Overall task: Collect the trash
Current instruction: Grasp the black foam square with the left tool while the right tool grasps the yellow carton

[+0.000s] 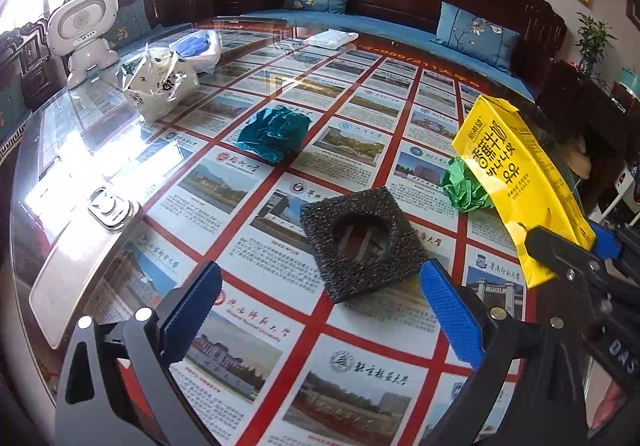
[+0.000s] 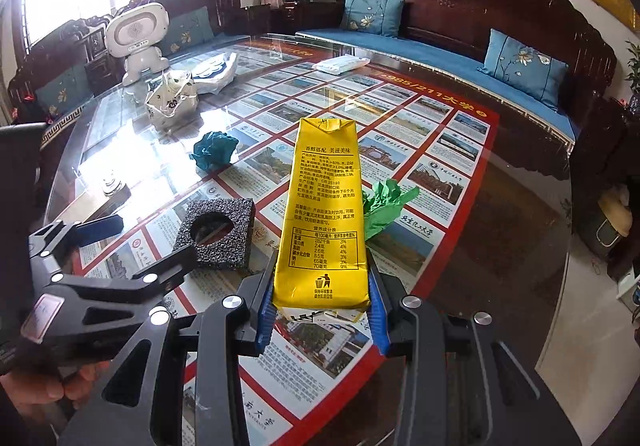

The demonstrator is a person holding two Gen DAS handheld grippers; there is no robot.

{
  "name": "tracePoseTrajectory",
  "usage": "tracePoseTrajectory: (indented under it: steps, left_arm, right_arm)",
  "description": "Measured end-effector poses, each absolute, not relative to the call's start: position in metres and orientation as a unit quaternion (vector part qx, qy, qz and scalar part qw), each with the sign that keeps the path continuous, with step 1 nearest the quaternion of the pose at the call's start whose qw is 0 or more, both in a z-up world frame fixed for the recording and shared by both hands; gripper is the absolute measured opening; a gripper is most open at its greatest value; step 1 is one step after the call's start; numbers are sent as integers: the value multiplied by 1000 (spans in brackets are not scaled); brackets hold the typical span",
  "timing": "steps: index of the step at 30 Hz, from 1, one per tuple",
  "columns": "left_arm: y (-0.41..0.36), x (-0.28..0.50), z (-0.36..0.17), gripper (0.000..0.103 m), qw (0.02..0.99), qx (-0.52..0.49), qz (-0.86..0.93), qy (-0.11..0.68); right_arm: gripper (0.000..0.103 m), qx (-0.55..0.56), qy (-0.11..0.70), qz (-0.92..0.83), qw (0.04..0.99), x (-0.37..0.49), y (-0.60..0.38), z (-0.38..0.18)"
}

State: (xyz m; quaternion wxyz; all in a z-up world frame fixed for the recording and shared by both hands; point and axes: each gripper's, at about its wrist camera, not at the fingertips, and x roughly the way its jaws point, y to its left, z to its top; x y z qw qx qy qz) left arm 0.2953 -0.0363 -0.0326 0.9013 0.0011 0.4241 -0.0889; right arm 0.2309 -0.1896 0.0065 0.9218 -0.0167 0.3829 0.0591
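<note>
My right gripper is shut on the base of a yellow drink carton and holds it above the glass table; the carton also shows in the left wrist view. My left gripper is open and empty, just short of a black foam square with a round hole, which also shows in the right wrist view. A crumpled green paper lies beside the carton. A crumpled teal paper lies farther back.
A tied white plastic bag stands at the back left, near a white toy robot and a blue-and-white packet. A white packet lies at the far edge. A metal ashtray sits left. Wooden sofas surround the table.
</note>
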Motion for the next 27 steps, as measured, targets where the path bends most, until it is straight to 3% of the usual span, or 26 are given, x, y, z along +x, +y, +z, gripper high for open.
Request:
tracePoseTrajectory:
  steps: [22, 24, 26, 27]
  left_arm:
    - [-77, 337, -59, 99, 886, 21, -27, 462]
    - [-77, 335, -58, 95, 888, 24, -30, 458]
    - [-78, 329, -55, 72, 893, 31, -40, 447]
    - [-78, 327, -53, 72, 893, 37, -47, 445]
  right_arm:
    - [37, -11, 388, 99, 916, 239, -214, -4]
    - [37, -5, 389, 99, 916, 238, -217, -6]
    - [37, -3, 391, 99, 915, 236, -219, -7]
    - [37, -2, 392, 98, 914, 235, -220, -7]
